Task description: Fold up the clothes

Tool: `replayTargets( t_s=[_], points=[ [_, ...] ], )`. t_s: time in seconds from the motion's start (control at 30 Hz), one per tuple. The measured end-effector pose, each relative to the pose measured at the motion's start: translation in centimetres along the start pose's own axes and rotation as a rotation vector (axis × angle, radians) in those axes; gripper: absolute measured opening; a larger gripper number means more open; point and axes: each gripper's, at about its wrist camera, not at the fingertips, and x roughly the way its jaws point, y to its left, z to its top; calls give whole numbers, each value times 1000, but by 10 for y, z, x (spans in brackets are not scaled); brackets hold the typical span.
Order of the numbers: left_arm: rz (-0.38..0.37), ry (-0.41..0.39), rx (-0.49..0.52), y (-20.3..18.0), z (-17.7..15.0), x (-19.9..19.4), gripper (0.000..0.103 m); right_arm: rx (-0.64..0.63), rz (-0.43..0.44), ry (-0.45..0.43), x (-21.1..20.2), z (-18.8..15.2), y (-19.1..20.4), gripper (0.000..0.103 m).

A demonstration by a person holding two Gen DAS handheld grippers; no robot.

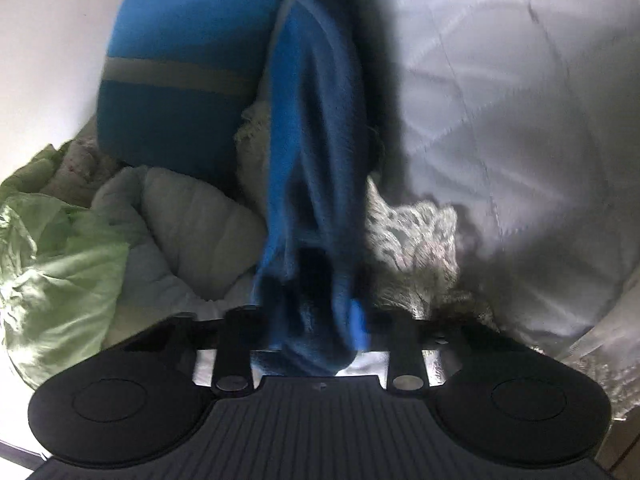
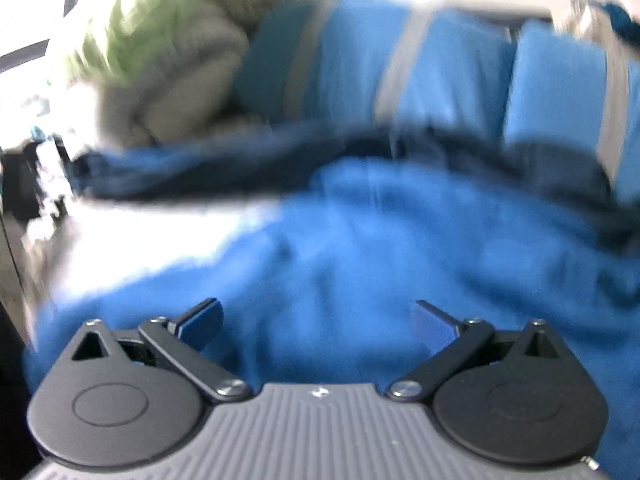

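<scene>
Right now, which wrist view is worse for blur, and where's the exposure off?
Right wrist view: heavier smear across the blue garment and the clothes pile, with the patch at left blown out white. Left wrist view: milder blur on the blue garment, a dark shadow beside it on the white bedding; the green cloth reads fairly clearly.

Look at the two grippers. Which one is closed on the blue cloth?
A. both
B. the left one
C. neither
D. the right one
B: the left gripper pinches a bunch of the blue cloth, while the right gripper stands open above it.
</scene>
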Motion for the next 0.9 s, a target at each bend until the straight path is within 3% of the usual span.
replayTargets(
  t_s=[0.1,0.23,0.5,0.53,0.6,0.63,0.67,0.83,0.9],
  points=[
    [6,-4,15,-3,-1,-5,11,-168,8,-82,4,38,26,103],
    [35,-5,-25,7,-4,-14,10,-539,9,-125,47,60,69,101],
    [55,-24,-46,17,1,-38,10,-1110,27,-165,142,72,146,93],
    [57,-27,-45,18,2,-41,10,-1171,6,-151,155,68,153,88],
    [55,-33,-45,20,3,-48,10,-1291,-39,-122,180,59,166,67],
    [52,-36,-46,23,3,-51,10,-1320,-50,-104,187,57,168,34],
    [51,-36,-49,25,4,-56,9,-1325,-53,-84,191,56,168,10],
    [54,-57,-94,49,8,-91,9,-1258,-25,-122,147,76,148,7],
    [45,-79,-158,65,12,-116,9,-1223,-25,-154,121,90,136,7]
  ],
)
